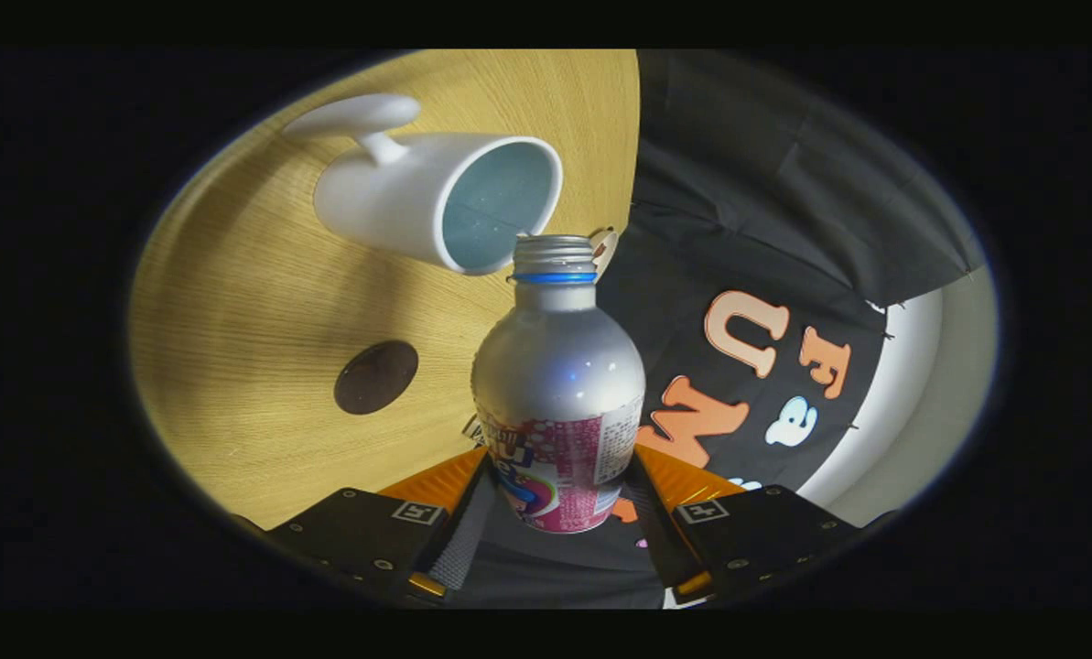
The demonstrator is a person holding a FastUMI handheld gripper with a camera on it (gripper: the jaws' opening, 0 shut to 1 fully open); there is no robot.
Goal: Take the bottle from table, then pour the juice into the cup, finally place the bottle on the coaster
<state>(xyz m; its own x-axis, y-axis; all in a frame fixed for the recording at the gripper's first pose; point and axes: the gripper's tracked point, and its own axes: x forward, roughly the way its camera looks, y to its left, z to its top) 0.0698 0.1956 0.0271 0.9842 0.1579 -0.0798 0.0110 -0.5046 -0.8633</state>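
The gripper (559,494) is clamped on the juice bottle (559,394), its mouth at the white mug's (436,197) rim; tip slowly, keeping it over the opening.

The tongs (559,513) have both fingers pressed on the bottle (557,394), whose open neck sits at the rim of the cup (436,197), blocking the way straight ahead. Bare surface (234,302) lies open around the coaster (376,376), well apart from the cup.
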